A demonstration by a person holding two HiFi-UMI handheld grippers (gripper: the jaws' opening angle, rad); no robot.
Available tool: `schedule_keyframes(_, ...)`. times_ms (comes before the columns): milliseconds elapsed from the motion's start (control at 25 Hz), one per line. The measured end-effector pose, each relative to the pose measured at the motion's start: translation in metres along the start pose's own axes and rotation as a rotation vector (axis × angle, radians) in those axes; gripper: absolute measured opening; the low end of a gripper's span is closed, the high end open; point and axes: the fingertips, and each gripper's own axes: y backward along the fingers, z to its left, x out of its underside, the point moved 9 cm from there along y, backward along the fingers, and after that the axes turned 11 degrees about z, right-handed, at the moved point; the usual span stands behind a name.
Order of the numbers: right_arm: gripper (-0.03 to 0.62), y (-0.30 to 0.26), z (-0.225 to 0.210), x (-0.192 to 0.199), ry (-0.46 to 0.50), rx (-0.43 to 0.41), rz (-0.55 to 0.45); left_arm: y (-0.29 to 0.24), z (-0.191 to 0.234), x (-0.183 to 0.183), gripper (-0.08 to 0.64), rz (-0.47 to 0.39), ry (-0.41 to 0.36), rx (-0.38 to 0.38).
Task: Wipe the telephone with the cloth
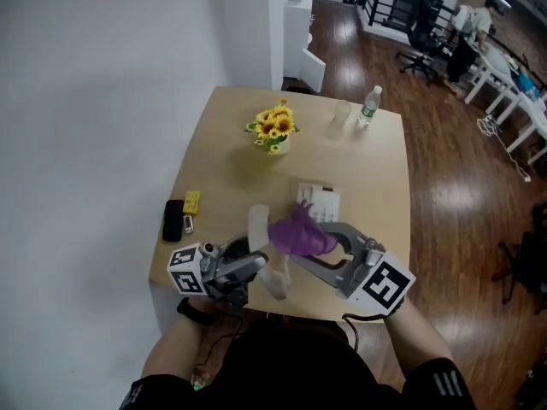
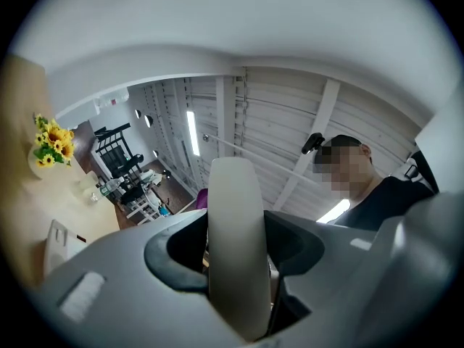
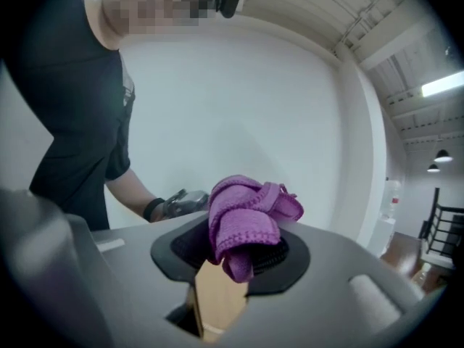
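Observation:
The white telephone handset (image 1: 263, 244) is held upright above the table's near edge, and my left gripper (image 1: 256, 270) is shut on it. In the left gripper view the handset (image 2: 233, 245) fills the gap between the jaws. My right gripper (image 1: 313, 243) is shut on a bunched purple cloth (image 1: 299, 232), which touches the handset's right side. The right gripper view shows the cloth (image 3: 243, 220) bulging out of the jaws. The white telephone base (image 1: 320, 201) lies on the table just beyond the cloth.
On the wooden table (image 1: 376, 186) stand a vase of sunflowers (image 1: 273, 129), a water bottle (image 1: 369, 105) and a glass (image 1: 342, 114) at the far side. A black device (image 1: 173, 220) and a yellow item (image 1: 191, 202) lie near the left edge. A white wall runs along the left.

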Motion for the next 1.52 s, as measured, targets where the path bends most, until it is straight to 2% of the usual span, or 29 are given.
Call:
schedule_keyframes(120,0.135,-0.004,-0.019,-0.007,-0.05,0.085,0.006,-0.004,0.0,0.0,0.219,0.011,-0.002,0.022)
schedule_keyframes(240,0.135,-0.017,-0.021,-0.011,-0.01,0.056,0.01,-0.006,0.004,-0.001,0.219,0.002,0.007,0.032)
schedule_keyframes(480,0.133,-0.005,0.006,-0.001,0.051,-0.029,0.066,-0.007,-0.002,-0.003,0.219,-0.011,-0.003,0.01)
schedule_keyframes(560,0.135,0.0,0.01,0.005,0.054,-0.031,0.076,-0.005,0.0,-0.009,0.219,-0.023,-0.016,-0.008)
schedule_keyframes(720,0.135,0.004,0.017,0.023,-0.03,-0.028,0.113,-0.004,0.003,-0.026,0.219,-0.063,-0.037,-0.012)
schedule_keyframes(960,0.137,-0.017,0.022,0.011,0.024,-0.02,0.212,-0.023,-0.004,-0.031,0.219,-0.003,-0.079,0.01)
schedule_keyframes(1200,0.135,-0.019,0.043,0.004,0.139,-0.102,0.219,-0.022,-0.003,-0.033,0.219,-0.048,-0.064,0.026)
schedule_keyframes(1360,0.135,-0.016,0.05,0.012,0.149,-0.139,0.215,-0.02,-0.003,-0.028,0.219,-0.055,-0.052,0.032)
schedule_keyframes(1520,0.133,-0.006,0.056,0.022,0.137,-0.21,0.217,-0.019,-0.004,-0.023,0.219,-0.057,-0.042,0.036)
